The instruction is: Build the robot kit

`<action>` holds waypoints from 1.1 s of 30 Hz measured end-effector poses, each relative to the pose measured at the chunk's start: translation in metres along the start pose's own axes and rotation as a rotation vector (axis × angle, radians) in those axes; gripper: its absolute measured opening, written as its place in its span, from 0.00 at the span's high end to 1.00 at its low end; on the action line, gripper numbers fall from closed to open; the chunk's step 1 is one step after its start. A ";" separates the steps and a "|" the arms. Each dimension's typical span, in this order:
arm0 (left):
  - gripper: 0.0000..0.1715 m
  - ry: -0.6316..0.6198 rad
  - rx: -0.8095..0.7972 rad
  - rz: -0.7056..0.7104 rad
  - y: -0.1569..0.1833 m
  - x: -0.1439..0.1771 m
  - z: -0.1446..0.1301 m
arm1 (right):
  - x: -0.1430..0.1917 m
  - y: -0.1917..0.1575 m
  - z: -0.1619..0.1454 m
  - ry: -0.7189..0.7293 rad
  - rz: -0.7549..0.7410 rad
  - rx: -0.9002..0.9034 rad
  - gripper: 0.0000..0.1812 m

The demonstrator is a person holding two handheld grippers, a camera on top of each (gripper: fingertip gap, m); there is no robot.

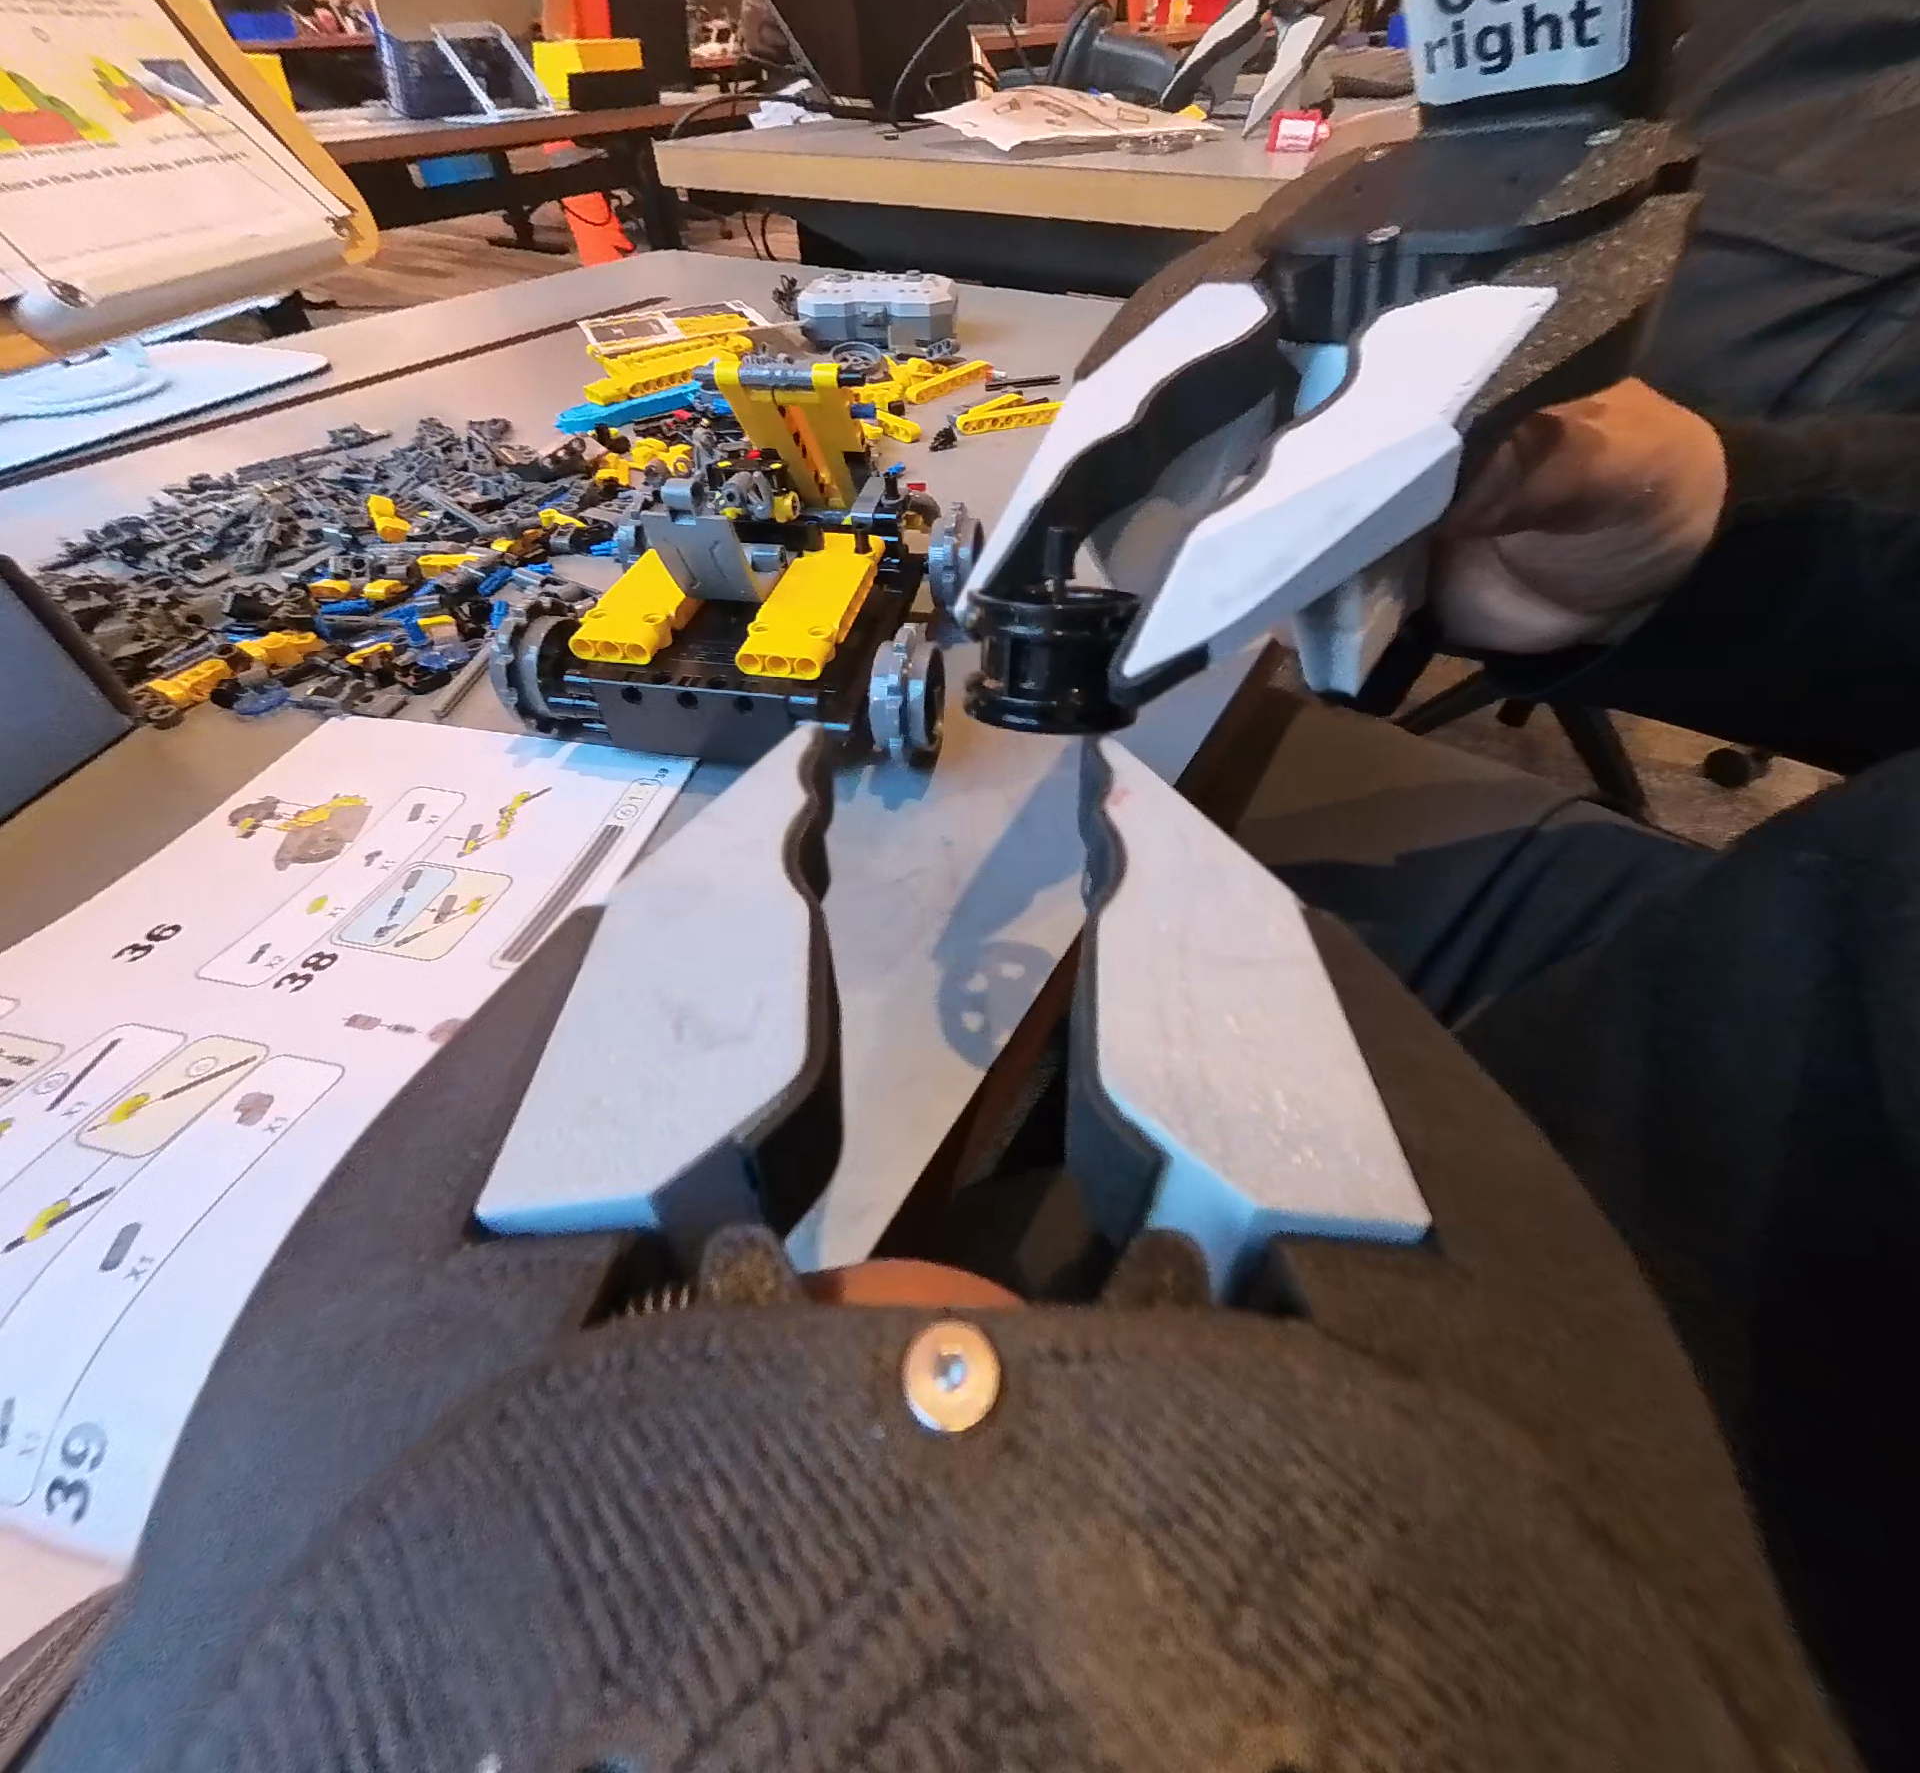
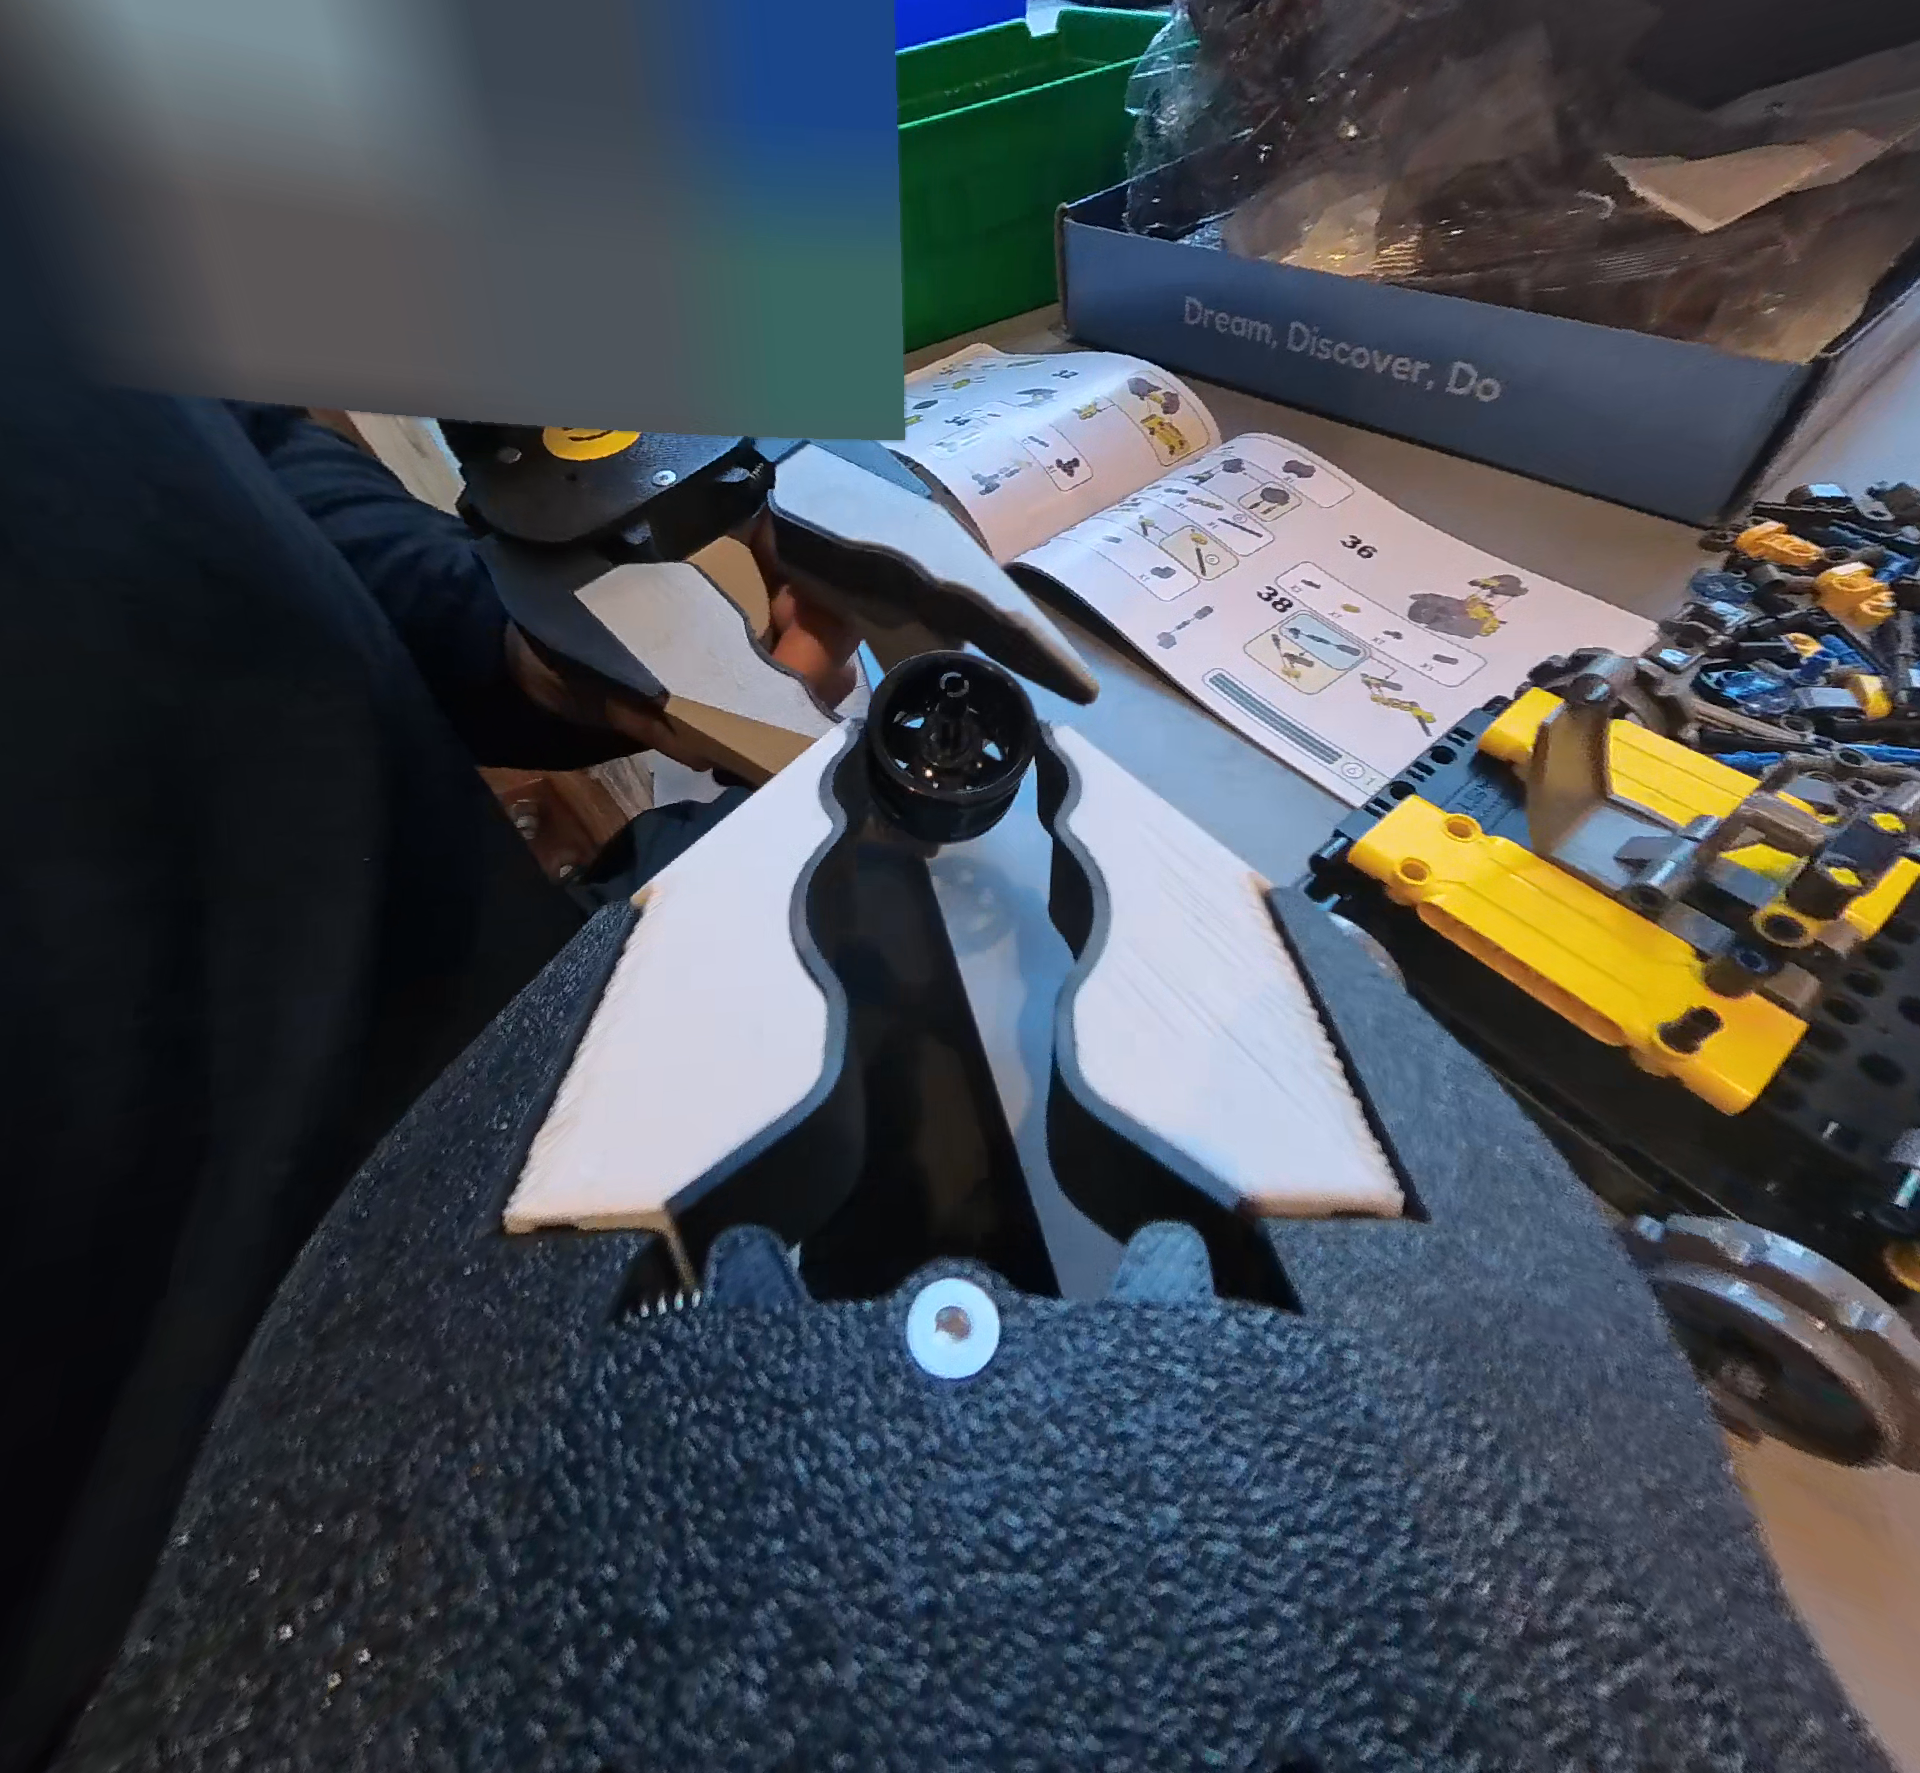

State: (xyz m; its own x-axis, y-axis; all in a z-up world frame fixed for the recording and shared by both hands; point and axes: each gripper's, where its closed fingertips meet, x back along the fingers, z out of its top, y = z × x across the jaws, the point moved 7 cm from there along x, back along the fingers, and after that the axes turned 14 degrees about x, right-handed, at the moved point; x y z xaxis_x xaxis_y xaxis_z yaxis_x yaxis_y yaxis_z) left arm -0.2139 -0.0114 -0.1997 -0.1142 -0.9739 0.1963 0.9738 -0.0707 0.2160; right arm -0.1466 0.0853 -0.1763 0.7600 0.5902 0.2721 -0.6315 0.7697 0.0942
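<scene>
My right gripper (image 2: 948, 734) is shut on a small black wheel rim (image 2: 945, 767) with a black pin in its hub, held just above the grey table (image 1: 987, 850). In the left wrist view the right gripper (image 1: 1049, 645) comes in from the upper right with the rim (image 1: 1039, 679) between its tips. My left gripper (image 1: 948, 747) is open and empty, with its tips just below and in front of the rim. One of its fingers (image 2: 935, 601) reaches over the rim in the right wrist view. A yellow and black brick vehicle (image 1: 727, 622) with grey wheels stands just left of the rim, and it also shows in the right wrist view (image 2: 1610, 913).
An open instruction booklet (image 1: 312, 944) lies in front of the vehicle. A pile of loose dark, blue and yellow parts (image 1: 312, 560) lies to its left. A grey cardboard box with plastic bags (image 2: 1455, 352) and a green bin (image 2: 997, 165) stand behind. A tilted display stand (image 1: 156, 113) is at far left. Both grippers' tips are close together, under 4 cm apart.
</scene>
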 end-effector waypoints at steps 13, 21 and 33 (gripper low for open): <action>0.76 -0.004 -0.208 0.028 0.014 0.000 -0.003 | -0.007 -0.006 -0.002 0.045 0.096 -0.122 0.83; 0.82 -0.021 -0.247 0.013 0.017 -0.002 -0.006 | -0.009 -0.008 -0.005 0.053 0.099 -0.133 0.83; 0.78 -0.038 -0.208 -0.016 0.019 -0.006 -0.011 | -0.007 -0.007 -0.010 0.115 0.074 -0.184 0.83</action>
State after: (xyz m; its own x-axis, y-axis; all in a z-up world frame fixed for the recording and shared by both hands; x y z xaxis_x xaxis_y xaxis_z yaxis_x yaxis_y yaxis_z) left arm -0.1927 -0.0089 -0.2071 -0.1338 -0.9636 0.2315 0.9909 -0.1333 0.0178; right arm -0.1459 0.0785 -0.1885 0.7317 0.6625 0.1603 -0.6556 0.7484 -0.1007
